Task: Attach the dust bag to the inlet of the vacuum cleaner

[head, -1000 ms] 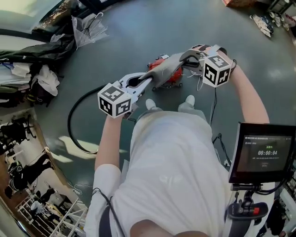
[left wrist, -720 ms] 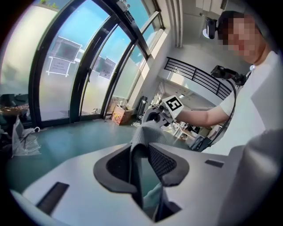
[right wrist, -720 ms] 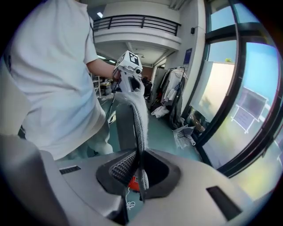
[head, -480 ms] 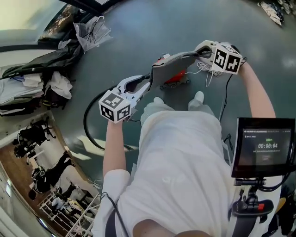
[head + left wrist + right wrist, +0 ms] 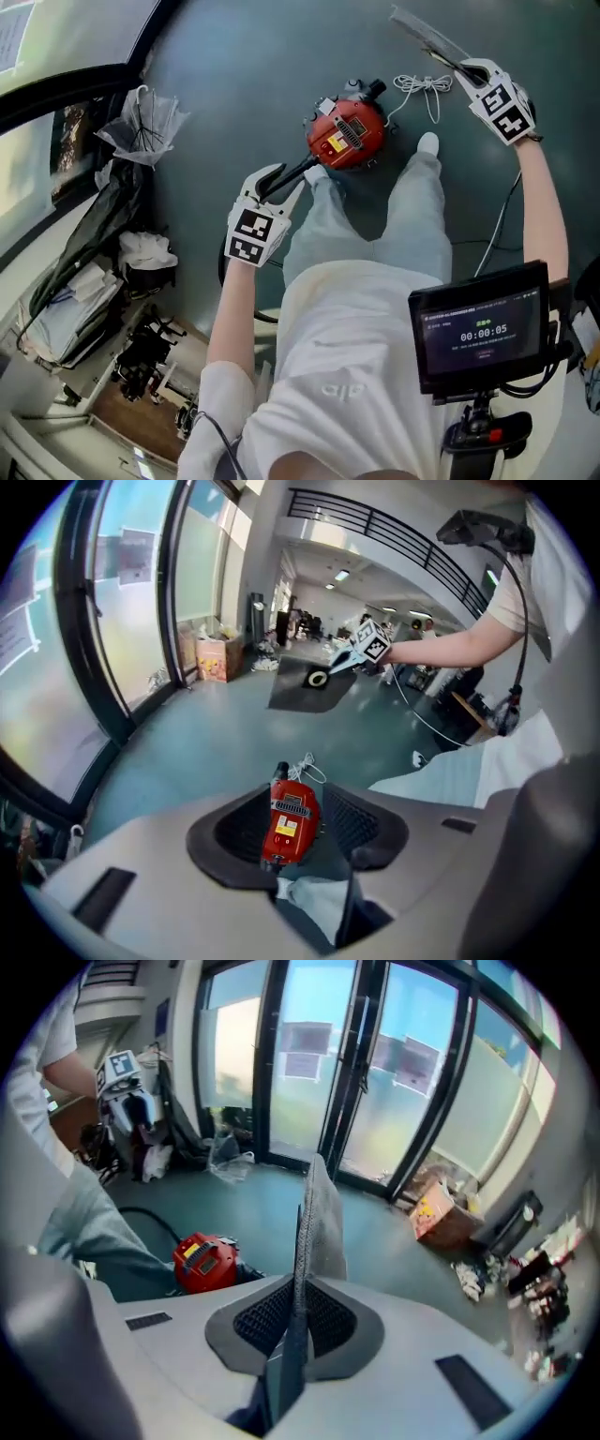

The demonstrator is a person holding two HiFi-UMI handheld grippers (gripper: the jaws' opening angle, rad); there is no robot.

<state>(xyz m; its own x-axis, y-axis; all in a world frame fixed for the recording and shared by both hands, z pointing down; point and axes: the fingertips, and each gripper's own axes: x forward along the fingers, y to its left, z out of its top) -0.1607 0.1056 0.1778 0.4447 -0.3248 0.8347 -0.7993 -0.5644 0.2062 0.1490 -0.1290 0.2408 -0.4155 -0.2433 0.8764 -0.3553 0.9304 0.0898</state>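
A red vacuum cleaner (image 5: pixel 345 136) sits on the dark floor just ahead of the person's feet. The grey dust bag (image 5: pixel 424 36) hangs flat from my right gripper (image 5: pixel 466 67), far right and clear of the vacuum. In the right gripper view the bag (image 5: pixel 319 1222) runs edge-on between the pressed pads of the right gripper (image 5: pixel 298 1321). My left gripper (image 5: pixel 289 178) stands open beside the vacuum; its jaws have just been opening and nothing is between them. In the left gripper view the vacuum (image 5: pixel 289 822) shows through the gap of the left gripper (image 5: pixel 298 846).
A coiled white cord (image 5: pixel 422 86) lies right of the vacuum. A black hose (image 5: pixel 141 1218) curves over the floor on the left. A folded umbrella (image 5: pixel 141 127) and piled clothes lie by the glass wall. A cardboard box (image 5: pixel 441 1213) stands further off. The person's trouser legs (image 5: pixel 412 206) reach towards the vacuum.
My left gripper let go of the bag's near end, opened and dropped towards the vacuum. My right gripper swung the bag away to the right. The head view tilted further down.
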